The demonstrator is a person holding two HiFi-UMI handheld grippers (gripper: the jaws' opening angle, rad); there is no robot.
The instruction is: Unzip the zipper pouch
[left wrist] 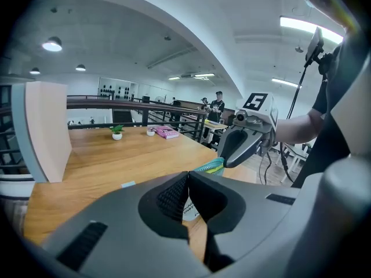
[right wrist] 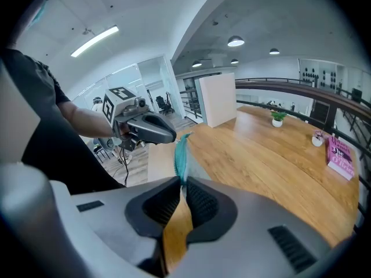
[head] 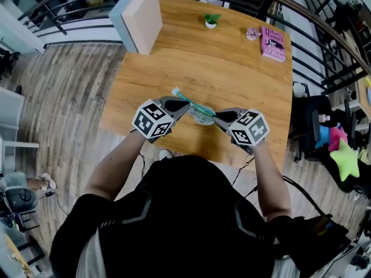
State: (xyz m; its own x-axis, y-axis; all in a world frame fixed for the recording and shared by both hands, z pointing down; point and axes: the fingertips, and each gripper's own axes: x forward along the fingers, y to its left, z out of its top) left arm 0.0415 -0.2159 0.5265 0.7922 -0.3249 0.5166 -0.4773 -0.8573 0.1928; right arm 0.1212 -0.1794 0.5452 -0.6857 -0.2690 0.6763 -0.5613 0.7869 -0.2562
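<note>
Here the zipper pouch (head: 201, 115) stretches between the left hand-held gripper (head: 186, 105) and right hand-held gripper (head: 215, 118), both pinching it.

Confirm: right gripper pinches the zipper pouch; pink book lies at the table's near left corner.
Wrong corner: the head view shows the pink book at the table's far right corner. The right gripper does pinch the zipper pouch.

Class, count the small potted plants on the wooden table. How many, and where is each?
2. A green-leaved plant in a white pot stands near the far edge of the wooden table; a small pinkish potted plant stands beside the pink book. None seems hidden.
</note>
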